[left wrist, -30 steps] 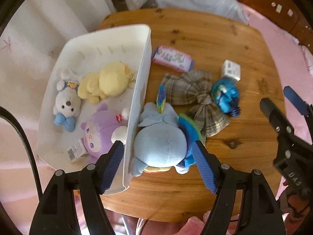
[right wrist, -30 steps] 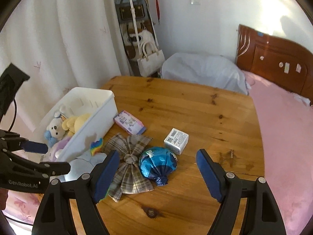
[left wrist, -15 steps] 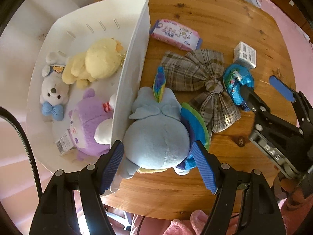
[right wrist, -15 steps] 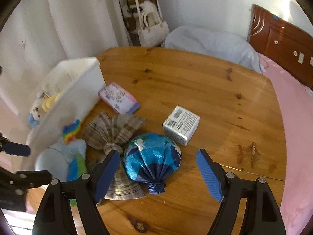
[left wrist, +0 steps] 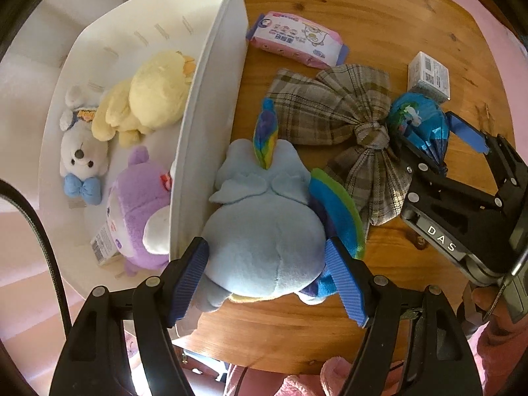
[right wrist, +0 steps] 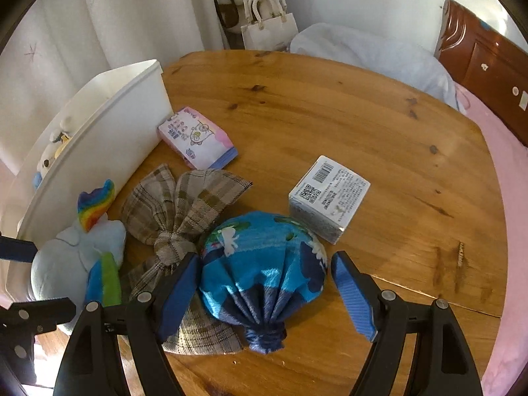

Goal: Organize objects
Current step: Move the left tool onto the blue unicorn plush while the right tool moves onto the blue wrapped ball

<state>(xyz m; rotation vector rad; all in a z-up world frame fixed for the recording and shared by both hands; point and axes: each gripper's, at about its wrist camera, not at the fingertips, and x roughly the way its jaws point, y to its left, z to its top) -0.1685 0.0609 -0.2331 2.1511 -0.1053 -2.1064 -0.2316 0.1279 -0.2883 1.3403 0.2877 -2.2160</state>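
A light blue plush with a rainbow mane lies on the round wooden table, against the white bin's wall. My left gripper points straight down over the plush. Its jaws are opening, with the plush's body between the blue pads, which do not squeeze it. A blue patterned cloth bundle sits between the pads of my right gripper, which is open, with a gap on the right side. A plaid bow-shaped cloth lies between the plush and the bundle.
Inside the bin are a yellow plush, a white bear and a purple plush. A pink wipes pack and a white box lie on the table. A pink bed borders the right, and a curtain the left.
Both grippers have come down. The left one now straddles the blue plush, and the right one has sunk around the blue bundle, which was farther ahead before.
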